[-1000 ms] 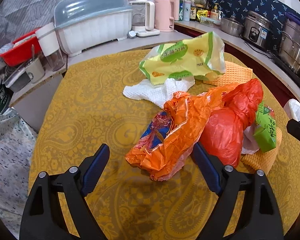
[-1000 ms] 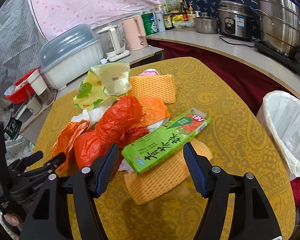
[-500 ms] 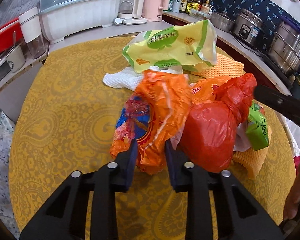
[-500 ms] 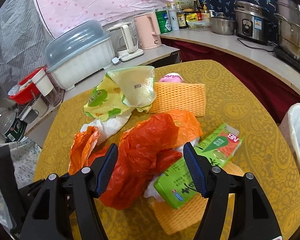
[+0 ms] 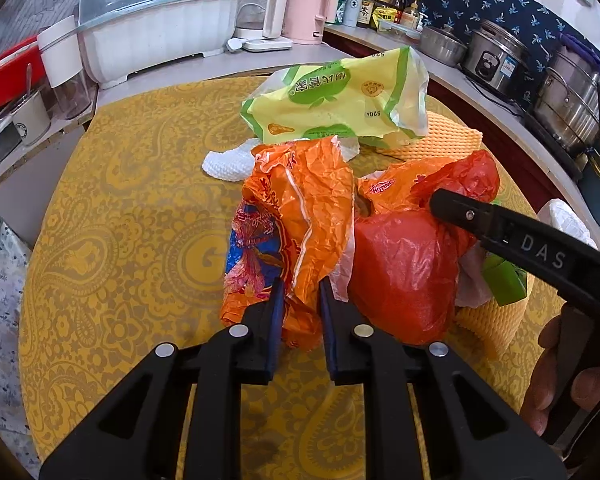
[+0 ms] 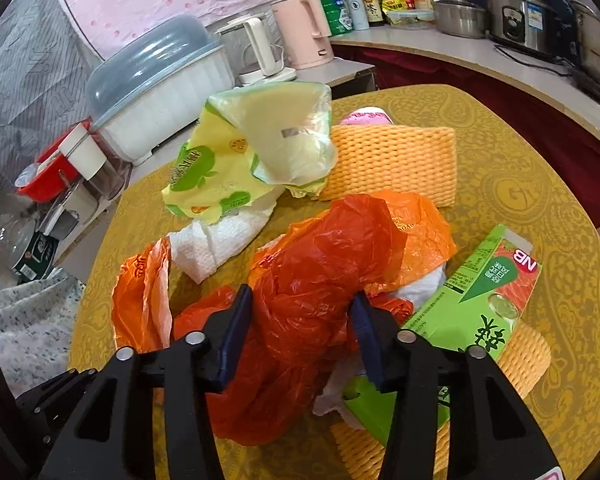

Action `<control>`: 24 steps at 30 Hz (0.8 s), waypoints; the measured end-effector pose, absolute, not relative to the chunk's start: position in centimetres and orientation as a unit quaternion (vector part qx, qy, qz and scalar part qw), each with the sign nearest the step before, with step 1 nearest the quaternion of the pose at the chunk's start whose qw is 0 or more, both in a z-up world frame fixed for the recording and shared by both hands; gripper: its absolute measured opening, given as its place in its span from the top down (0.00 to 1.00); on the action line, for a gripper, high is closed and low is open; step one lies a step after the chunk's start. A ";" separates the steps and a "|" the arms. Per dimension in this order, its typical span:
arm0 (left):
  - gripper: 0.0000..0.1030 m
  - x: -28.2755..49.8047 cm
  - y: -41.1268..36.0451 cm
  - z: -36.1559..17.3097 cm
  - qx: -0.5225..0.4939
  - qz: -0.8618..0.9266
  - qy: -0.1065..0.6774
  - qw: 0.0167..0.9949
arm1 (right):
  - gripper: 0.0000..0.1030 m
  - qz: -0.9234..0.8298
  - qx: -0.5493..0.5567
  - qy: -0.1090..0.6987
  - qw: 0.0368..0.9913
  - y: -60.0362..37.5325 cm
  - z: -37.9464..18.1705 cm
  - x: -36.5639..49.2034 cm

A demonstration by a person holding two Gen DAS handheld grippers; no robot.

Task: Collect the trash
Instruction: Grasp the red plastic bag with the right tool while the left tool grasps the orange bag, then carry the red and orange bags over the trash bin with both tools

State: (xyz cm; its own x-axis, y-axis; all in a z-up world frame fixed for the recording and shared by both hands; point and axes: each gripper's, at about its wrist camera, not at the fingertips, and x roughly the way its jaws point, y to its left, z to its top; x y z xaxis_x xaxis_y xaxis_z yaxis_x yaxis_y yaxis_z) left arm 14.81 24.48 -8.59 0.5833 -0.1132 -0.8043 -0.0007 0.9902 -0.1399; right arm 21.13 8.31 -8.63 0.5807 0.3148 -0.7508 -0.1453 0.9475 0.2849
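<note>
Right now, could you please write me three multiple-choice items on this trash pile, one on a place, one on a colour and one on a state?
1. Where does the yellow-green bag lie?
A. at the far side of the pile, beside the orange foam sleeve
B. on the counter
C. inside the white bin

2. What colour is the carton?
A. blue
B. green
C. black

3. What is the left gripper doing?
A. hanging open above bare cloth
B. pinching the orange wrapper
C. holding the carton

Answers:
1 A: it rests on the table past the red bag, next to the sleeve.
2 B: its faces are green, with a red patch near one end.
3 B: its jaws have just been closing, and crumpled orange film sits squeezed between the pads.
</note>
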 end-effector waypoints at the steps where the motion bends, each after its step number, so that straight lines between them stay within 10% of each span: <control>1: 0.84 14.7 24.5 -8.5 -0.064 -0.032 0.454 0.888 | 0.61 0.132 0.094 0.436 0.885 8.4 -8.4 21.0; 24: 0.84 11.9 18.4 2.9 -0.060 -0.088 0.357 0.928 | 0.64 0.095 0.134 0.291 0.942 -1.9 3.4 15.2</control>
